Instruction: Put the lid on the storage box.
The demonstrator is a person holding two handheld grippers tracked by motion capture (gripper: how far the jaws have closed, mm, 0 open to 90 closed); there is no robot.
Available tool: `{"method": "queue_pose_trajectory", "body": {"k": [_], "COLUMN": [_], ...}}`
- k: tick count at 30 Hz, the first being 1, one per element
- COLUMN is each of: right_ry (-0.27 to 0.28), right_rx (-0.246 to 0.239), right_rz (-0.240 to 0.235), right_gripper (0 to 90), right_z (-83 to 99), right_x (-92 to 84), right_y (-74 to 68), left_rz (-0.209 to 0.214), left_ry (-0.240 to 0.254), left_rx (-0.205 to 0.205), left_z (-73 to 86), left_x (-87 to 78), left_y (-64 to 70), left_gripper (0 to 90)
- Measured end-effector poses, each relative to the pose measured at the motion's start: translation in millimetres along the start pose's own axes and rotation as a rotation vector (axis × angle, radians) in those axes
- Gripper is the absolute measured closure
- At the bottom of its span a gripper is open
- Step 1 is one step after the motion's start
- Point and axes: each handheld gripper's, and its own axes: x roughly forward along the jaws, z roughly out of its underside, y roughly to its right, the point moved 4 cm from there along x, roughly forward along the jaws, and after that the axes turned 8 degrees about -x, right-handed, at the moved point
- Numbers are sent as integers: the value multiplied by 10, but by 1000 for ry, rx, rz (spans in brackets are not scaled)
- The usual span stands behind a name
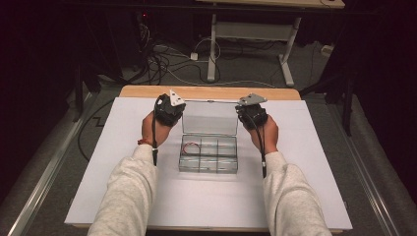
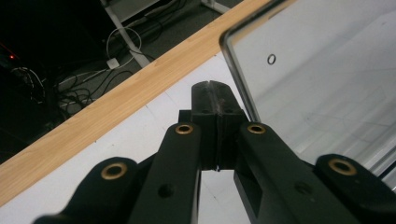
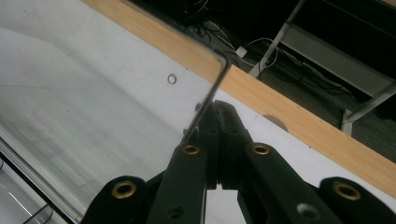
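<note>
We find the left tongs (image 1: 173, 104) clenched on nothing, at ten o'clock of the clear compartment box (image 1: 208, 155), just beside the left edge of its raised lid (image 1: 210, 118). The box sits mid-desk (image 1: 98, 187) on white sheeting, a red wire (image 1: 191, 146) in one compartment. The right tongs (image 1: 248, 105), at two o'clock, are likewise clenched, empty, against the lid's right edge.

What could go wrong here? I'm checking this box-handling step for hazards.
1. The lid stands upright between both shut tools, left tool and right tool, beside its edges; a sideways nudge might strain its hinge.
2. The light box could slide on the white sheet.
3. The red wire inside might get pinched on closing.
</note>
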Motion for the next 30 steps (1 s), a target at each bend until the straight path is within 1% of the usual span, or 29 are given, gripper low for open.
{"method": "queue_pose_trajectory", "body": {"k": [6,9,11,14,20,24,30], "right_ry": [18,23,32,39,56,64,66], "right_rx": [5,10,12,11,12,21,27], "right_rz": [6,9,10,19,33,40,44], "right_gripper": [898,897,898,898,898,898,898], "right_z": [-42,-49,-57,-75,-87,-79,-73], "right_x": [-49,-68,-87,-119,-172,-191,-214], "right_y": [-1,-2,-2,-6,-20,-37,-52], "left_rz": [6,11,20,19,29,27,10], "left_ry": [25,28,35,40,47,49,42], "left_rx": [-2,2,-4,3,3,9,30], "left_z": [-21,-23,-23,-19,-1,9,10], "left_x": [-67,-87,-106,-126,-163,-188,-216], "left_y": [-10,-5,-7,1,18,32,52], "left_gripper": [869,869,869,869,870,870,870]}}
